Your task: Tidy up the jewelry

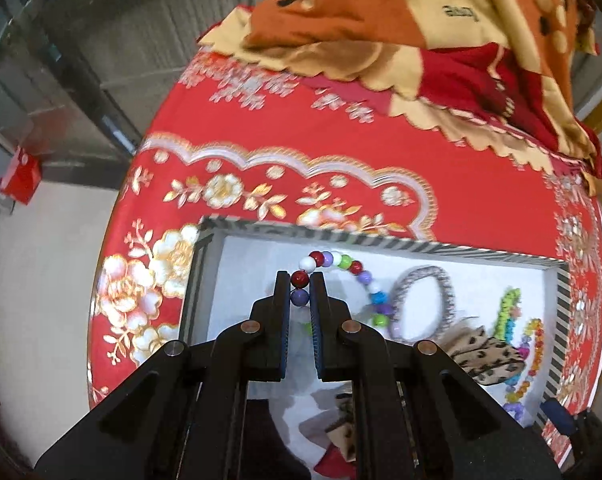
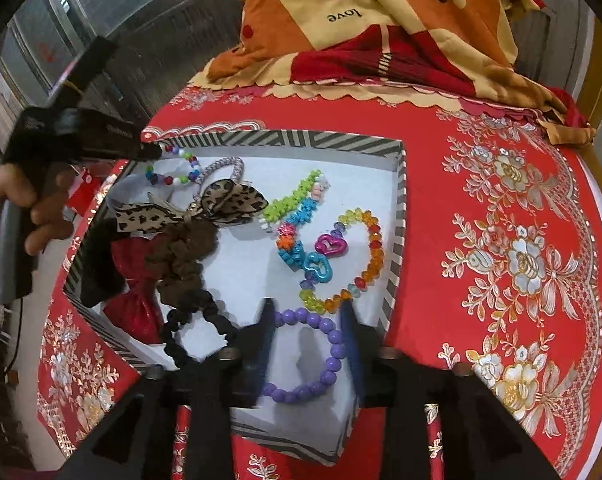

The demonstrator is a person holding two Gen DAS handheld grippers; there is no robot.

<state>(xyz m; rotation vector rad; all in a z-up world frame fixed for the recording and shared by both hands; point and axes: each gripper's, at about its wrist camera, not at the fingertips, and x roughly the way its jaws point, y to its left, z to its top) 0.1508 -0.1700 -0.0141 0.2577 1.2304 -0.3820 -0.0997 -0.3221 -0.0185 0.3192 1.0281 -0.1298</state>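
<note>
From the left wrist, the left tongs (image 1: 300, 285) pinch two round glossy beads, one red and one purple, of a many-coloured bead bracelet (image 1: 343, 264) that arcs over the white floor of a striped-rimmed box (image 1: 421, 247) on the red flowered cloth (image 1: 261, 128). From the right wrist, the right tongs (image 2: 307, 312) stand apart, unclamped, either side of a purple bead bracelet (image 2: 333, 344) lying in the box's near corner; beside it lie a faceted clear-bead bracelet (image 2: 375, 256), two plastic hearts, and a leopard-print fabric bow (image 2: 233, 200).
</note>
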